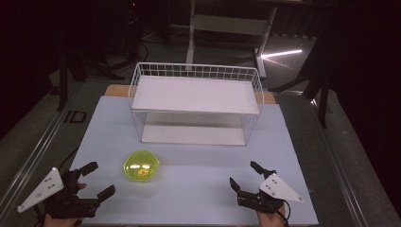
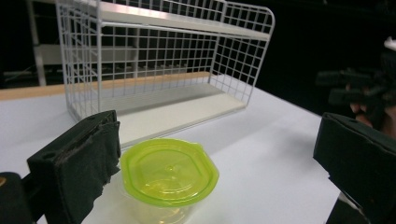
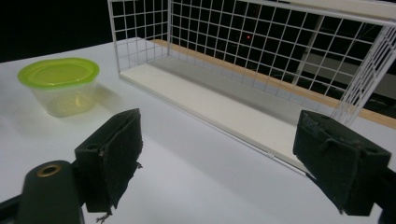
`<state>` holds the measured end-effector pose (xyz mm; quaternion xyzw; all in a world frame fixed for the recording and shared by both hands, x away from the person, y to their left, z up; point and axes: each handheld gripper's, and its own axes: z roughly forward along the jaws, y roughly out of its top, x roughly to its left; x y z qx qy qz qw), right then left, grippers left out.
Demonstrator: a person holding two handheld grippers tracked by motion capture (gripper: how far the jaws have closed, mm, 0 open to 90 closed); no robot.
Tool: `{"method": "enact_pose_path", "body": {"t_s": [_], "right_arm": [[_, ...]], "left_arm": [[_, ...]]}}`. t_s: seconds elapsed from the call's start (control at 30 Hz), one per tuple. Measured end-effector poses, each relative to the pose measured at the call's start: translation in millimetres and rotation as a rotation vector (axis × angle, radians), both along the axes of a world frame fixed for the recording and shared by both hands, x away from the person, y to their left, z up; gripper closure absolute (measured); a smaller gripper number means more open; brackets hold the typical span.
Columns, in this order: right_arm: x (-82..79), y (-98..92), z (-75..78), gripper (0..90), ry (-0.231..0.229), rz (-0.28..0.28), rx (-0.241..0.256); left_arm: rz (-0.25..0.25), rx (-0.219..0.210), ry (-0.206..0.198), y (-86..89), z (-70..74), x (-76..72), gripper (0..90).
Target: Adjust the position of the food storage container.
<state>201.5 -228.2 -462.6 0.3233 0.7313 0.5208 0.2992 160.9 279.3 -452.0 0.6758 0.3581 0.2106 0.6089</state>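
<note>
Left gripper (image 1: 97,180): jaws spread wide, empty, just beside the container.
Right gripper (image 1: 245,178): jaws wide apart, holding nothing, well apart from it.
Green-lidded container (image 1: 141,166): upright on white table (image 1: 198,165), before wire rack (image 1: 196,101).

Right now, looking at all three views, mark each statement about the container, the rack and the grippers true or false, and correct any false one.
1. The container has a green lid on it. True.
2. The container sits on the wire rack's lower shelf. False: it stands on the table in front of the rack.
3. The left gripper is open. True.
4. The right gripper is clamped on the container. False: it is open and holds nothing.
5. The container is nearer the left gripper. True.
</note>
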Motion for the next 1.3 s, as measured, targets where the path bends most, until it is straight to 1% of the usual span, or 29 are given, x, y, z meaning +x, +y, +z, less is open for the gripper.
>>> {"method": "enact_pose_path", "body": {"t_s": [0.07, 0.13, 0.27, 0.3, 0.33, 0.37, 0.4, 0.43, 0.47, 0.5, 0.53, 0.57, 0.6, 0.67, 0.7, 0.73, 0.77, 0.8, 0.83, 0.87, 0.9, 0.93, 1.03, 1.07, 1.1, 1.17, 1.23, 1.27, 1.3], "right_arm": [[0.4, -0.5, 0.2, 15.6, -0.001, -0.002, 0.003], [1.1, -0.9, -0.3, 15.7, 0.008, 0.001, 0.007], [1.6, -0.9, 0.3, 15.4, 0.012, 0.007, 0.018], [1.6, -0.9, 0.3, 15.4, 0.012, 0.007, 0.018], [1.5, -1.1, 0.8, 15.3, 0.012, 0.007, 0.027], [1.2, -1.1, 1.0, 15.3, 0.013, 0.008, 0.028], [1.0, -0.8, 1.1, 15.3, 0.014, 0.008, 0.023], [0.9, -0.6, 1.0, 15.3, 0.013, 0.008, 0.023], [1.2, -0.4, 1.0, 15.3, 0.015, 0.012, 0.026], [1.7, 0.2, 1.0, 15.3, 0.017, 0.013, 0.026], [2.0, 0.6, 0.9, 15.3, 0.014, 0.011, 0.022], [2.2, 0.9, 0.8, 15.2, 0.013, 0.012, 0.021], [2.2, 0.9, 0.8, 15.2, 0.013, 0.012, 0.021], [3.1, 1.5, 0.4, 15.0, 0.014, 0.014, 0.021], [3.3, 1.6, 0.1, 15.0, 0.017, 0.013, 0.023], [3.4, 1.8, -0.1, 15.0, 0.018, 0.010, 0.024], [4.0, 1.7, -0.2, 15.0, 0.020, 0.012, 0.025], [4.3, 2.0, -0.4, 15.0, 0.023, 0.012, 0.029], [4.3, 2.0, -0.4, 15.0, 0.023, 0.012, 0.029], [4.6, 2.3, -0.6, 15.0, 0.022, 0.012, 0.027], [4.6, 2.5, -0.7, 15.0, 0.020, 0.009, 0.024], [4.5, 2.6, -0.7, 15.0, 0.019, 0.005, 0.022], [4.7, 2.4, -1.1, 15.0, 0.020, 0.003, 0.025], [4.9, 2.6, -1.3, 15.0, 0.021, 0.004, 0.026], [5.2, 2.8, -1.6, 15.0, 0.023, 0.006, 0.027], [5.5, 3.4, -1.9, 14.9, 0.025, 0.009, 0.023], [5.3, 3.8, -1.6, 15.0, 0.024, 0.015, 0.022], [5.1, 4.0, -1.4, 15.0, 0.022, 0.017, 0.021], [4.8, 4.0, -1.3, 15.0, 0.022, 0.019, 0.021]], "left_arm": [[-0.001, 0.018, -0.001, 2.2, 1.3, 2.7, 1.6], [-0.001, 0.013, 0.005, 4.9, 1.5, 6.2, 1.6], [0.007, 0.017, 0.043, 10.4, -1.8, 16.0, 1.6], [0.007, 0.017, 0.043, 10.4, -1.8, 16.0, 1.6], [0.010, 0.017, 0.072, 12.9, -5.9, 21.0, 1.6], [0.014, 0.033, 0.091, 14.2, -8.8, 24.0, 1.6], [0.014, 0.033, 0.091, 14.2, -8.8, 24.0, 1.6], [0.016, 0.057, 0.112, 16.1, -13.3, 27.9, 1.6], [0.016, 0.057, 0.112, 16.1, -13.3, 27.9, 1.6], [0.032, 0.072, 0.131, 18.6, -17.6, 31.3, 1.6], [0.034, 0.075, 0.140, 19.9, -19.3, 32.8, 1.6], [0.041, 0.090, 0.154, 22.2, -22.6, 35.5, 1.6], [0.041, 0.090, 0.154, 22.2, -22.6, 35.5, 3.3], [0.060, 0.108, 0.162, 25.8, -28.3, 37.7, 6.3], [0.068, 0.120, 0.183, 27.6, -33.1, 40.5, 6.4], [0.068, 0.120, 0.183, 27.6, -33.1, 40.5, 6.7], [0.081, 0.137, 0.201, 29.1, -38.7, 43.3, 9.1], [0.082, 0.145, 0.205, 29.9, -40.9, 44.3, 13.2], [0.082, 0.145, 0.205, 29.9, -40.9, 44.3, 16.0], [0.072, 0.157, 0.218, 31.2, -45.3, 46.9, 16.7], [0.074, 0.163, 0.224, 31.5, -46.8, 47.8, 22.3], [0.074, 0.163, 0.224, 31.5, -46.8, 47.8, 30.9], [0.061, 0.226, 0.252, 31.9, -54.2, 52.3, 49.4], [0.068, 0.253, 0.267, 30.1, -56.3, 53.6, 52.2], [0.057, 0.265, 0.277, 28.7, -58.5, 54.8, 57.7], [0.054, 0.300, 0.315, 23.2, -63.1, 58.3, 66.7], [0.033, 0.323, 0.333, 18.4, -66.4, 62.1, 75.0], [0.025, 0.335, 0.357, 16.1, -67.6, 65.0, 78.4], [0.014, 0.334, 0.372, 14.4, -68.7, 67.6, 82.1]]}}
